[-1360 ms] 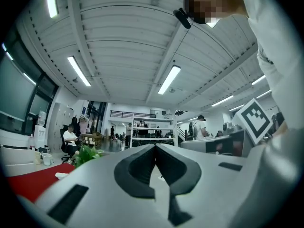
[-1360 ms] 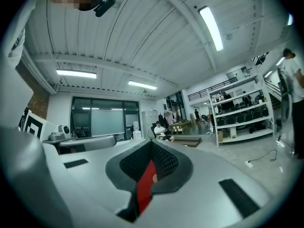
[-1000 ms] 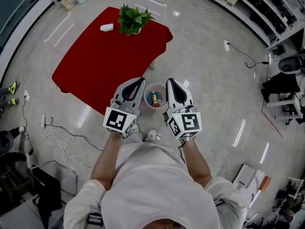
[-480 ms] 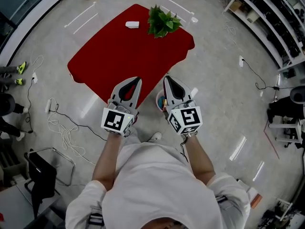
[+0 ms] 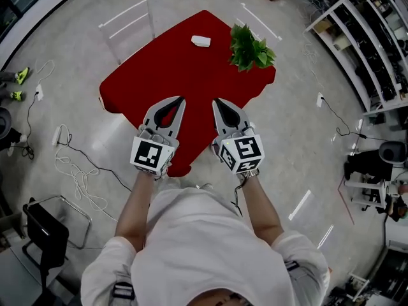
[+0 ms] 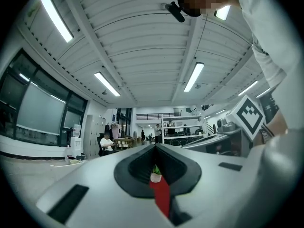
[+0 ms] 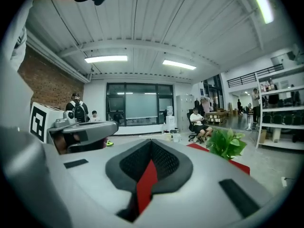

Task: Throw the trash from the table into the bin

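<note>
Nearest: left gripper (image 5: 179, 101) and right gripper (image 5: 217, 101), side by side over the tabletop's (image 5: 159, 75) near corner, each pressed together at the tips, nothing pinched. Changed over the last second: bin, earlier on the floor between the two tools with scraps inside, now out of every view; tabletop drawn closer, near corner now under the jaws. Judged meaning: one load probably delivered, now heading back for the next. Mid-tabletop: bare red cloth. Near the far corner: small white piece (image 5: 201, 41), apparently the remaining trash, untouched. Along the far-right edge, toward the right corner: plant (image 5: 250, 48), near the white piece but apart from it, leaves spilling past the edge. Beyond the far-left edge: white frame (image 5: 127, 19), close to the tabletop, not touching. Floor off the left corner: loose cables (image 5: 76, 174). Floor off the right corner: open, with shelves (image 5: 366, 30) well apart. Room for the reach: straight across the cloth, unobstructed; keep left of the leaves.
</note>
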### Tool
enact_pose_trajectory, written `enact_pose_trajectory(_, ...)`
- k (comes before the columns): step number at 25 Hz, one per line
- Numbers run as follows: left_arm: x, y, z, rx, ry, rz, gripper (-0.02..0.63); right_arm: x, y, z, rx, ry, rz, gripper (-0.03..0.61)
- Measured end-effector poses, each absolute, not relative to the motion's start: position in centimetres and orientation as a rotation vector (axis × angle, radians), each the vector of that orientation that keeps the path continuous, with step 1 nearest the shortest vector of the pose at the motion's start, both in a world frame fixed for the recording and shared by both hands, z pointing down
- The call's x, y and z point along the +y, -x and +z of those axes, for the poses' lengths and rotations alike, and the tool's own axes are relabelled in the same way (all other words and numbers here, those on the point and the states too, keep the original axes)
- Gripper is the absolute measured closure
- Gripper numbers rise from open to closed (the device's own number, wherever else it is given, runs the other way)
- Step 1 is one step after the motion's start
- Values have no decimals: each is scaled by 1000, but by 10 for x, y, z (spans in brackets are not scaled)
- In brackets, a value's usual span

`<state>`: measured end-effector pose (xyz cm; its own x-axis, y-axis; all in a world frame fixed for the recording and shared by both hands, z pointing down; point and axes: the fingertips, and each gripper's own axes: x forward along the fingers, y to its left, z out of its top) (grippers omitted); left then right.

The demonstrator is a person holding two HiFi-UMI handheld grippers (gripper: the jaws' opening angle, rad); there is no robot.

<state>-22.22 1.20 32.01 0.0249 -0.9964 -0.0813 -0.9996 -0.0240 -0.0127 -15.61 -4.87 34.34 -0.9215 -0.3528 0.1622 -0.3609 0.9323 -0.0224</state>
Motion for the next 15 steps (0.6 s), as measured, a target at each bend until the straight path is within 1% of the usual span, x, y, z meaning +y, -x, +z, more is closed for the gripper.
enact_pose_trajectory(5,10,267,322,2105,2229,83,607,-55,203,357,-2827,-615,-16,568)
enact_pose_trajectory(9,3,295,323,2140,2206,98,607,-61,227,366,-2746,-502,-83,568)
enact_pose_trajectory(12,-9,304,323,2128,2214,96,607,-73,243,370,-2669,-420,-185,568)
enact_pose_trajectory(15,-24,310,321,2114,2218,65,607,-92,263,382,-2594,-291,-207,568)
